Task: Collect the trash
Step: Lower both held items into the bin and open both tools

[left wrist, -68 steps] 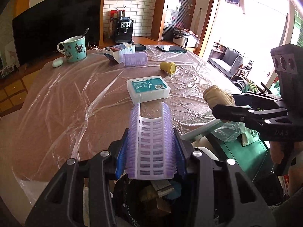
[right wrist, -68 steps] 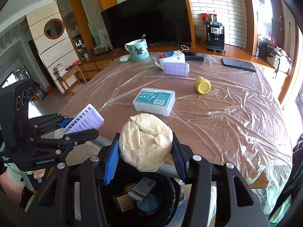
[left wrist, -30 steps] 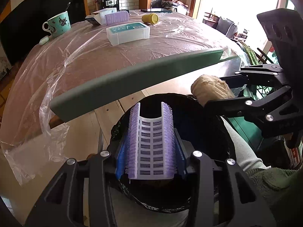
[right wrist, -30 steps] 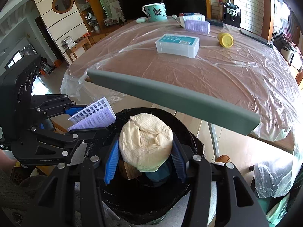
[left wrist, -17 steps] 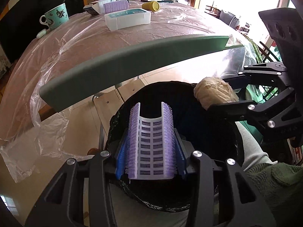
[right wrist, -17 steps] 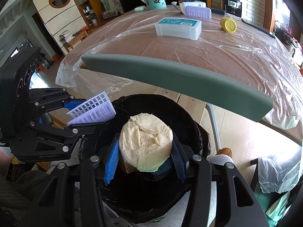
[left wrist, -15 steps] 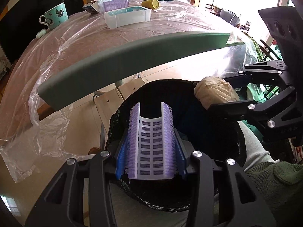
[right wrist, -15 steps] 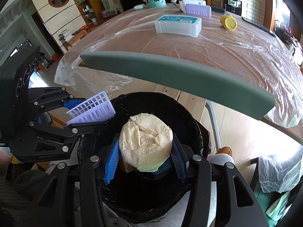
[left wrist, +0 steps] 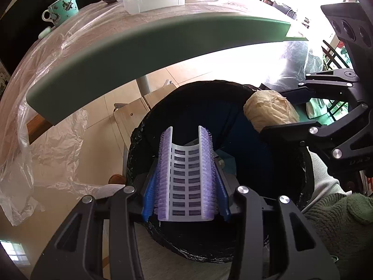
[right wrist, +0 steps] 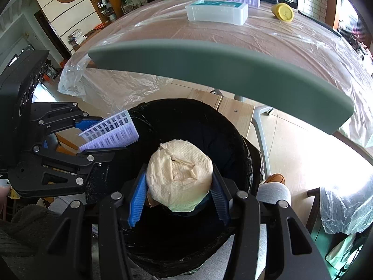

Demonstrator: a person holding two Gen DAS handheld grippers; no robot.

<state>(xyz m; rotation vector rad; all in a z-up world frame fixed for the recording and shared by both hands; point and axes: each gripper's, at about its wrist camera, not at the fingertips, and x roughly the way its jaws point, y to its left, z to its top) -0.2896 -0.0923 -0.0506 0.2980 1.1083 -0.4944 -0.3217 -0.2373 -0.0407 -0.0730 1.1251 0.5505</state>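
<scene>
The deposit step is in hand. The left gripper [left wrist: 186,177] is clamped on a purple hair-roller piece [left wrist: 185,175]; the right gripper [right wrist: 178,192] is clamped on a wad of tissue [right wrist: 180,177]. Both are pointed steeply down over the black-lined bin [right wrist: 223,128]. Next, both sets of jaws are to be opened, probably with the items clear of the rim.

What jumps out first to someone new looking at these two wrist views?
Both grippers hang over the black-lined trash bin, each clamped on trash: the left gripper on a split purple hair roller, the right gripper on a cream wad of tissue paper. Above them the grey-green chair back arcs across, with the plastic-covered table beyond.
</scene>
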